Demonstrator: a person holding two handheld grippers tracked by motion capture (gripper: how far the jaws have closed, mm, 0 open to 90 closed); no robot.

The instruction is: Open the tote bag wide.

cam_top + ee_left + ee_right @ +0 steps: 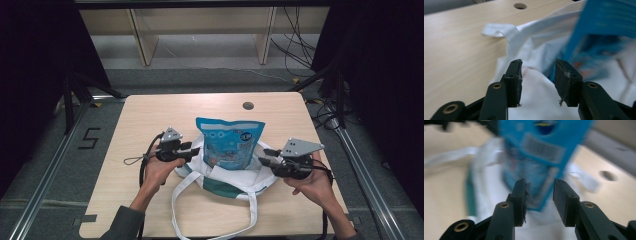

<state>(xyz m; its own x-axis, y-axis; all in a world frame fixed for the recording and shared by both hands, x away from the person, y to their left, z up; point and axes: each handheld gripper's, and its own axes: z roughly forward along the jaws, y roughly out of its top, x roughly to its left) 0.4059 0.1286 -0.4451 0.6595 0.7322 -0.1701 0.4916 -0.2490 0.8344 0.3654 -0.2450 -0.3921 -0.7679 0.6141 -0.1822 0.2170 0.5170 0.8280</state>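
Note:
A blue snack pouch (227, 142) stands upright in the mouth of a white tote bag (235, 177) with teal trim, which lies in the middle of the table. My left gripper (192, 147) is at the bag's left edge, open. In the left gripper view (537, 65) its jaws stand apart over white fabric (536, 100) without pressing on it, and the pouch (599, 32) is to their right. My right gripper (265, 156) is at the bag's right edge, also open. In the right gripper view (539, 183) nothing is pinched, and the blurred pouch (539, 147) is just beyond.
The bag's long white handle (175, 205) loops toward the table's front edge. The light wooden table (150, 115) has a round hole (248, 105) near its far edge. Beyond the table stand wooden shelves (145, 40), with cables (295, 45) at the right.

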